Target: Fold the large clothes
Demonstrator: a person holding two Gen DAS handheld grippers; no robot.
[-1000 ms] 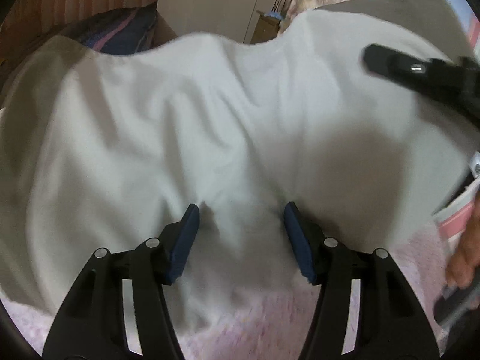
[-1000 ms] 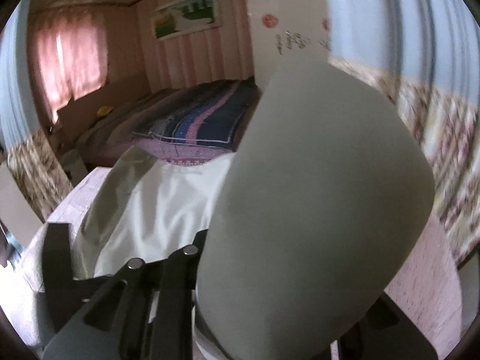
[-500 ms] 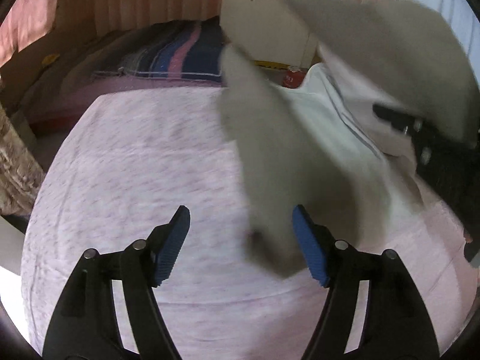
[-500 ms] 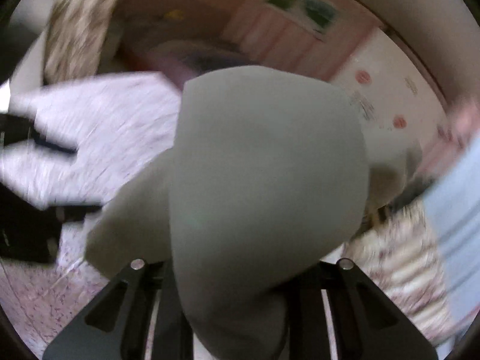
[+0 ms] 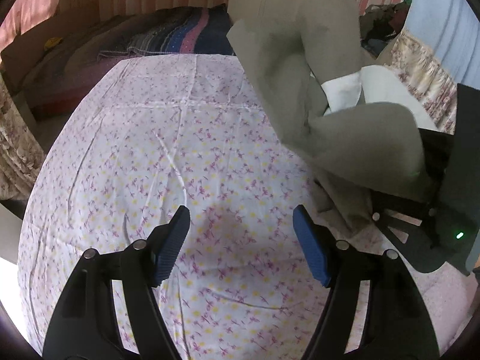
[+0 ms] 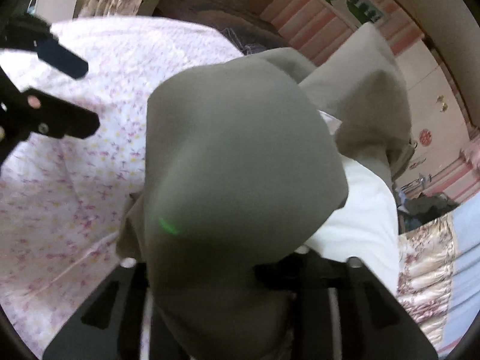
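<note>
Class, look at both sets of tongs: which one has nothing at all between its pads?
The left tongs: blue pads apart over the floral sheet. The grey-green garment drapes the right tongs.

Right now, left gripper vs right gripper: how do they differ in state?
The left gripper is open with nothing between its blue pads, only the floral sheet below; the right gripper has the grey garment draped over it, hiding its fingertips. The left gripper's jaws stand plainly wide; the right gripper's have just been opening, but whether they still pinch the cloth can't be told. Both point down at the bed.
</note>
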